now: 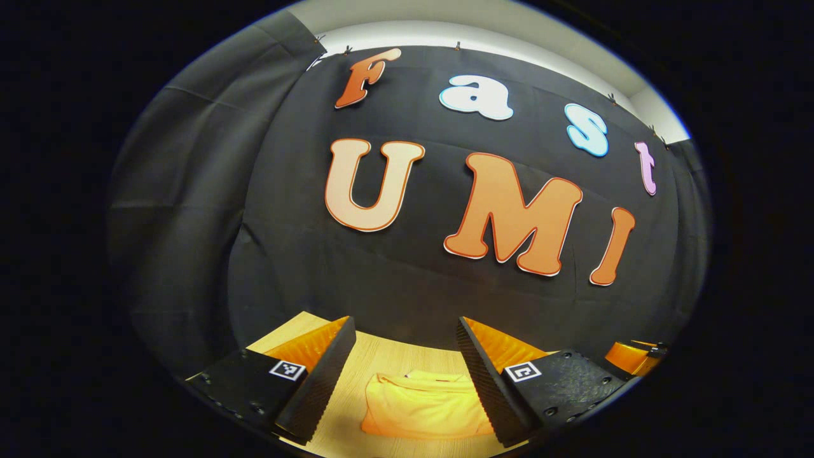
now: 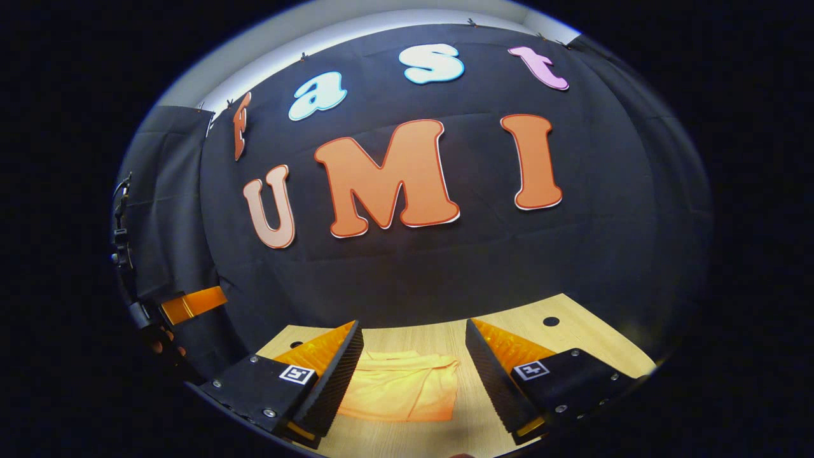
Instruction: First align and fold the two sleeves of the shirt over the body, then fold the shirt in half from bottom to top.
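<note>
Lying folded into a compact yellow bundle, the shirt (image 1: 423, 404) rests on the pale wood surface (image 1: 381, 359) below the black cloth wall. In the left gripper view it sits between the two fingers of the left claw (image 1: 407, 375), nearer the right-hand finger, whose inner edge overlaps its side in the picture. That claw is spread wide and grips nothing; it hangs above the surface, apart from the shirt. Each finger (image 1: 318, 381) carries a small square black-and-white marker tag (image 1: 287, 369) on its upper face; the pattern is a code, not readable writing.

In the right gripper view the shirt (image 2: 400, 388) appears again between the fingers, closer to the left-hand finger, with a loose edge pointing toward the wall. The right claw (image 2: 413, 375) is also spread wide, with nothing between its fingers, and hovers clear of the cloth. Its fingers bear the same kind of square tags (image 2: 531, 369). A round dark hole (image 2: 551, 321) shows in the surface on the far right, and another (image 2: 296, 344) near the left finger. At the left edge of this view something orange and dark, perhaps the other gripper (image 2: 191, 304), is too distorted to make out.
</note>
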`<state>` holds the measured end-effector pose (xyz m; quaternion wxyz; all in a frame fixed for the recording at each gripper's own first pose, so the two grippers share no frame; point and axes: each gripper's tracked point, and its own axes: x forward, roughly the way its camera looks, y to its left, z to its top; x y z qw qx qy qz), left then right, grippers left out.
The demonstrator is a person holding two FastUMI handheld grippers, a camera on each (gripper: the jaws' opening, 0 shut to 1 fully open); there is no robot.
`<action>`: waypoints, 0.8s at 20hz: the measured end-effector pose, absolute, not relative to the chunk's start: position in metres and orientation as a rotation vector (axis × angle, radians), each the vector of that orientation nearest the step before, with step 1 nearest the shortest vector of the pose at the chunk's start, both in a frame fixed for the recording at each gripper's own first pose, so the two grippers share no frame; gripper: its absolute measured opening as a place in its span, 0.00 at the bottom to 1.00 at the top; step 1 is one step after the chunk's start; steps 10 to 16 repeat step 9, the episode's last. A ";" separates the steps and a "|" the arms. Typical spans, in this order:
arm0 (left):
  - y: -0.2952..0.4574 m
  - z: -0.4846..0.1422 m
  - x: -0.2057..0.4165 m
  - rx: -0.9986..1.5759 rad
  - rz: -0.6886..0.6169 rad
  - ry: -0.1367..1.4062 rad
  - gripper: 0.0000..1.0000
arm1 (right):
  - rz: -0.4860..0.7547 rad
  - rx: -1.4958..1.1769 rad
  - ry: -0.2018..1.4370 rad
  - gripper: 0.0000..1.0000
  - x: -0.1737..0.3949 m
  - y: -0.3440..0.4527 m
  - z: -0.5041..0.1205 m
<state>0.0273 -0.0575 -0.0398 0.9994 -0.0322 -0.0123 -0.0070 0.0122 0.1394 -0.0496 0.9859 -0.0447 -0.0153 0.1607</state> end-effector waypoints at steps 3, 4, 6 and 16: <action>-0.055 -0.034 0.009 0.026 0.019 -0.068 0.98 | 0.324 -0.110 -0.046 0.98 0.013 0.125 -0.044; -0.057 -0.032 0.001 0.022 0.020 -0.077 0.98 | 0.330 -0.110 -0.048 0.98 0.012 0.122 -0.041; -0.060 -0.030 -0.007 0.006 0.021 -0.088 0.97 | 0.353 -0.111 -0.054 0.98 0.012 0.118 -0.039; -0.055 -0.021 -0.016 0.039 0.065 -0.114 0.98 | 0.392 -0.127 -0.066 0.98 0.013 0.120 -0.036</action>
